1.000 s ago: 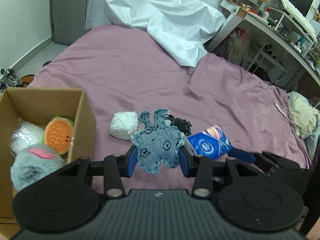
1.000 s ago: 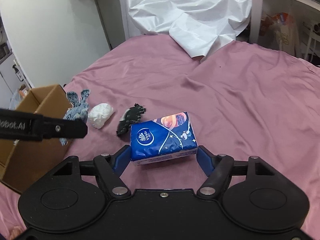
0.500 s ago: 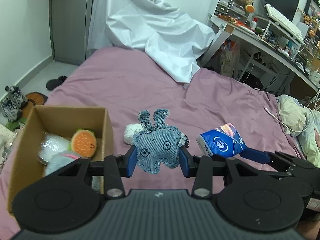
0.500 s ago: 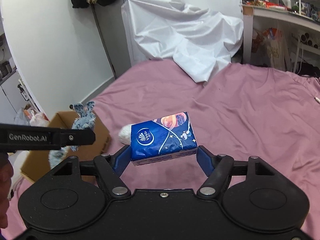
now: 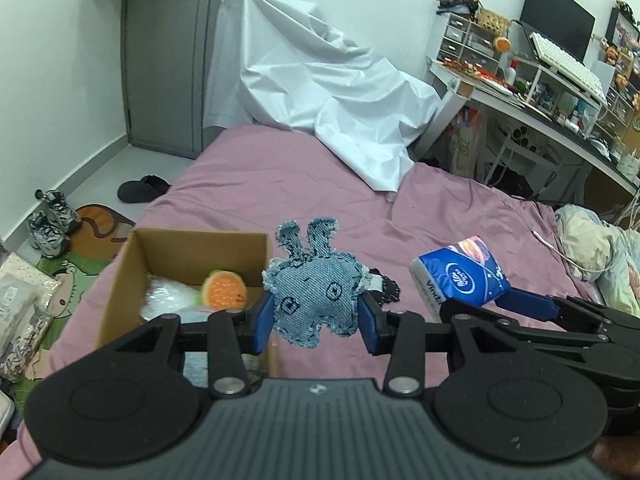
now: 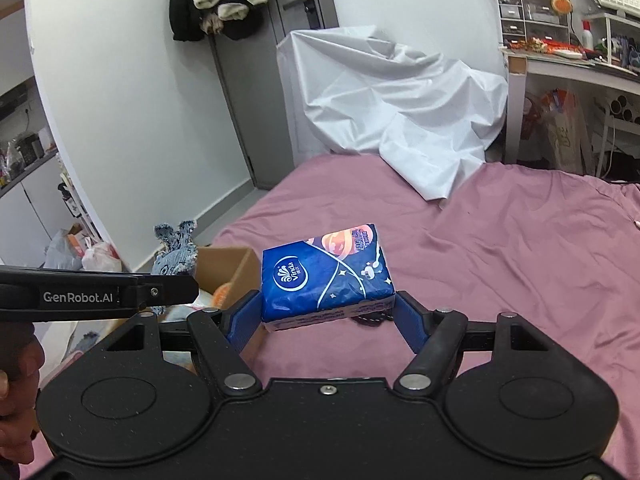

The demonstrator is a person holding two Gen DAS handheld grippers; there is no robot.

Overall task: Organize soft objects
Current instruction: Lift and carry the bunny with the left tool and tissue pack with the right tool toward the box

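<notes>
A wide bed (image 5: pixel 280 184) under a smooth mauve sheet fills the scene, its cloth creased in soft folds. At its far end a stiff, glossy white cover (image 5: pixel 320 92) lies crumpled in sharp ridges. On the bed's left edge stands an open cardboard box (image 5: pixel 132 280), plain brown with square walls; inside it sit a round orange plush with a green rim (image 5: pixel 223 291), a crinkly clear-wrapped bundle (image 5: pixel 168 298) and, low down, something pale blue and fuzzy that the tongs mostly hide — it may be another plush.

The right tongs (image 6: pixel 328 312) are clamped on a rectangular tissue pack (image 6: pixel 326 276), held in the air above the sheet; its wrap is shiny blue film printed with a white logo and an orange planet. The left tongs (image 5: pixel 316 320) are closed on a denim rabbit toy (image 5: pixel 316 300), also lifted clear of the bed, just beside the box's right wall. The toy is flat and padded, faded blue with frayed edges, dark stitched marks and two upright ears.

Behind the rabbit a small black object with ragged edges (image 5: pixel 388 290) lies on the sheet, partly hidden.
</notes>
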